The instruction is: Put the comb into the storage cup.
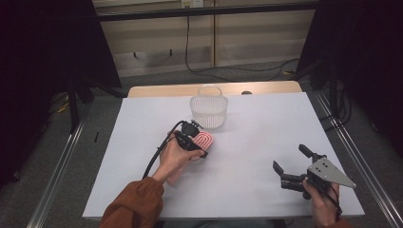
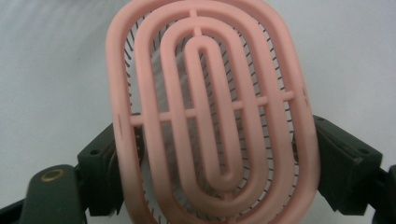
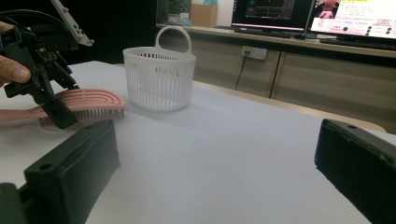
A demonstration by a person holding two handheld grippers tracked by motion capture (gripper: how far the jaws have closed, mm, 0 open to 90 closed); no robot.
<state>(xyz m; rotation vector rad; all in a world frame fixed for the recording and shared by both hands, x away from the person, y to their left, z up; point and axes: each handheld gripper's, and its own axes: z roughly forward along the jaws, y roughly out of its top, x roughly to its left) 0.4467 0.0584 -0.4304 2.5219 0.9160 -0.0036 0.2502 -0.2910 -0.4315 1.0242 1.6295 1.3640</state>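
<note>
Nearest the front edge of the desk (image 1: 247, 190), toward its right front corner, the right gripper (image 1: 293, 165) rests low in the person's hand with its jaws spread wide and nothing between them; in the right gripper view the two black jaws stand far apart over bare white surface. Further in, left of the desk's middle, the left gripper (image 1: 198, 142) is clamped on the pink hairbrush (image 1: 205, 140), its jaws pressing the two long sides of the oval head (the left gripper view shows the ribbed pink back and fine bristles beneath). The brush lies bristles-down on the desk, its handle running back under the left hand (image 1: 174, 156). Beyond it, near the middle of the far edge, stands a white slatted basket (image 1: 209, 112), upright, just apart from the brush head.
</note>
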